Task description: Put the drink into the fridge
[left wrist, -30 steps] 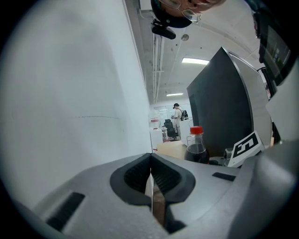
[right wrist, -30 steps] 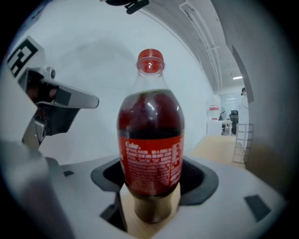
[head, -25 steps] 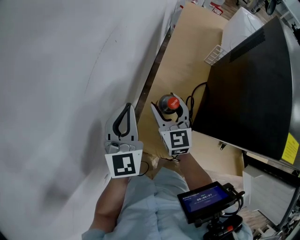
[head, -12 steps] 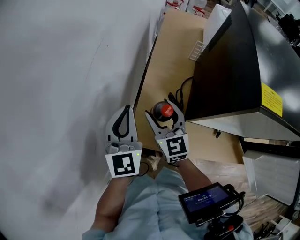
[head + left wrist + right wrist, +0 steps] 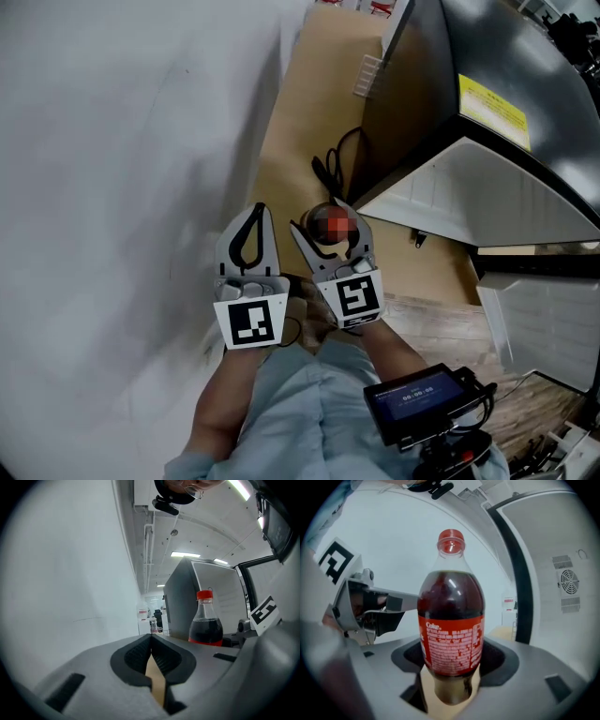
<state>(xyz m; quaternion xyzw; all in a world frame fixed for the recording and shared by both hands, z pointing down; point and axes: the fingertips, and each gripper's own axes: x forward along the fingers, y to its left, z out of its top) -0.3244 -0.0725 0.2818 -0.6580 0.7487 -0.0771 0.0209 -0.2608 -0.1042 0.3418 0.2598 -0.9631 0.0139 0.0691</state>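
Observation:
A cola bottle (image 5: 451, 620) with a red cap and red label stands upright between the jaws of my right gripper (image 5: 328, 232), which is shut on it. From above, the bottle's red cap (image 5: 333, 223) shows between those jaws. In the left gripper view the same bottle (image 5: 206, 620) appears to the right. My left gripper (image 5: 254, 217) is just left of the right one, shut with nothing in it. The dark fridge (image 5: 487, 103) stands ahead and to the right, its white underside (image 5: 469, 202) showing; in the right gripper view its door edge (image 5: 520, 573) rises at the right.
A white wall (image 5: 122, 169) runs along the left. A light brown floor panel (image 5: 309, 141) lies ahead, with a black cable (image 5: 333, 164) at the fridge's foot. A black screen device (image 5: 422, 398) hangs at the person's waist.
The view has swung so the fridge looms closer and higher at the right, its white underside now showing. Both grippers keep their side-by-side pose; the bottle stays in the right one.

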